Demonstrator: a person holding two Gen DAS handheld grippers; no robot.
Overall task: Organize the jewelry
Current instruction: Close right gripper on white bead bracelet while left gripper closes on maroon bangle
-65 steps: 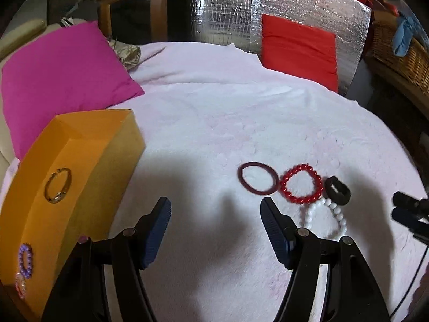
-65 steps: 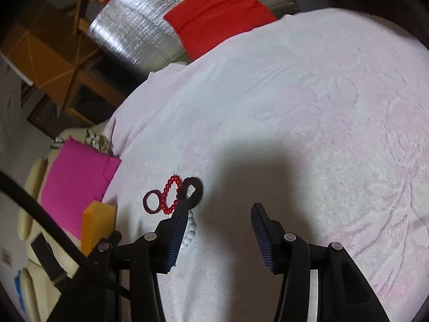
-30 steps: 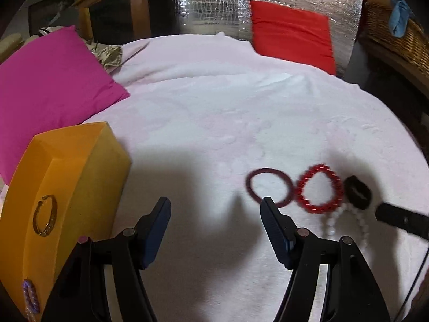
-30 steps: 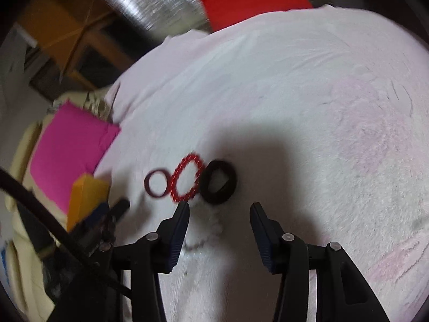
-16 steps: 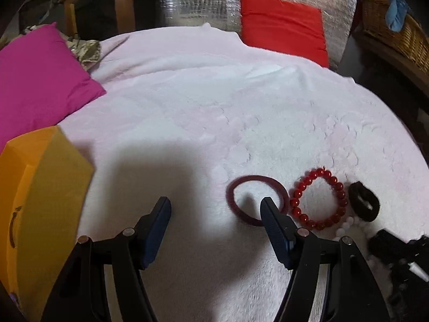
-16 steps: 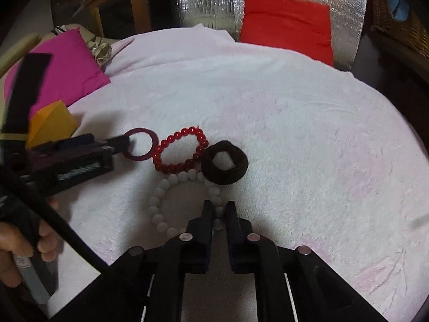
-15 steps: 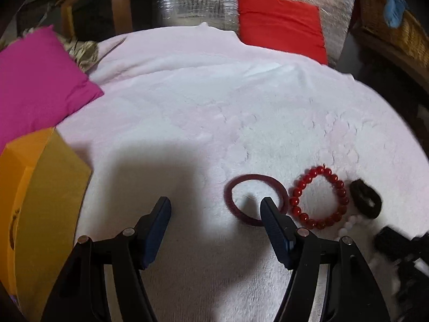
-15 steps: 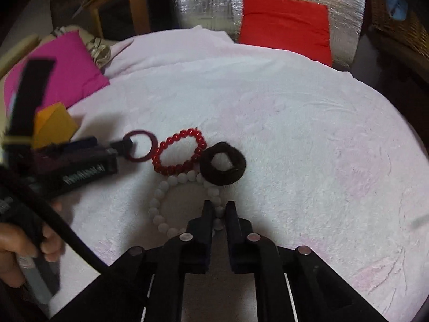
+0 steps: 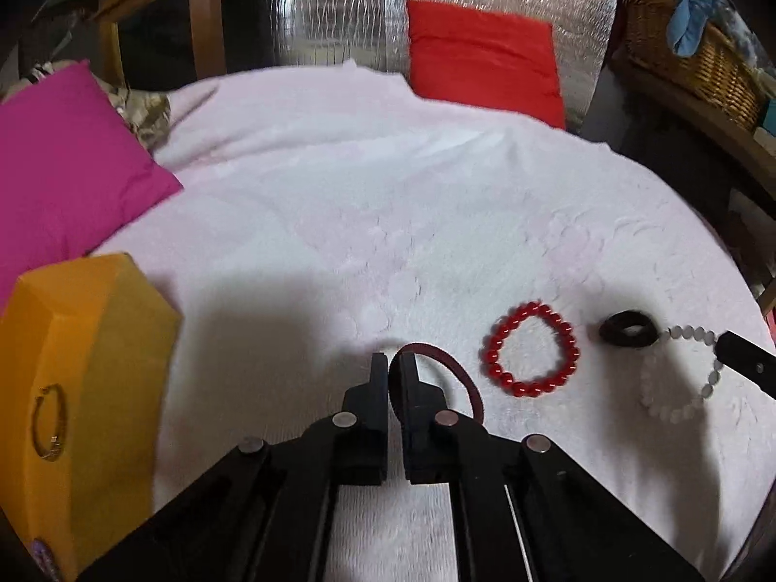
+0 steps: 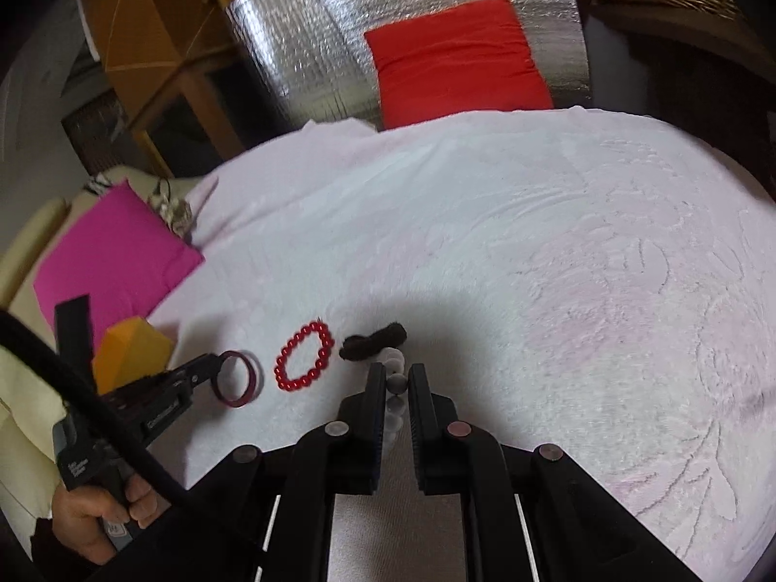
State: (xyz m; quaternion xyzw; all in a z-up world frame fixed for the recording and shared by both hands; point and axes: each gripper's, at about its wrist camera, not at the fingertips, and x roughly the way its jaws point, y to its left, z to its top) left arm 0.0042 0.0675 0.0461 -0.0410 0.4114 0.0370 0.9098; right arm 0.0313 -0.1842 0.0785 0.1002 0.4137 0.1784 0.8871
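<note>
1. Gripping the dark red bangle (image 9: 456,373) by its rim, the left claw (image 9: 394,368) is clenched on it in the left wrist view. Landmark: the red bead bracelet (image 9: 531,355) lying on the pale pink blanket (image 9: 388,223). The bangle sits just left of it; the black ring (image 9: 629,330) lies just right of it, and the white bead bracelet (image 9: 688,373) further right, pinched by the right claw's tip (image 9: 742,366). An orange box (image 9: 82,388) stands well left, with a gold bangle (image 9: 48,422) inside.

2. Seen from the right wrist view, the right claw (image 10: 396,378) is clenched on the white bead bracelet (image 10: 395,383), just right of the red bead bracelet (image 10: 304,356). The black ring (image 10: 373,334) touches the white beads. The dark red bangle (image 10: 238,378), held by the left claw (image 10: 218,363), hangs just left of the red beads, near the orange box (image 10: 131,354).
</note>
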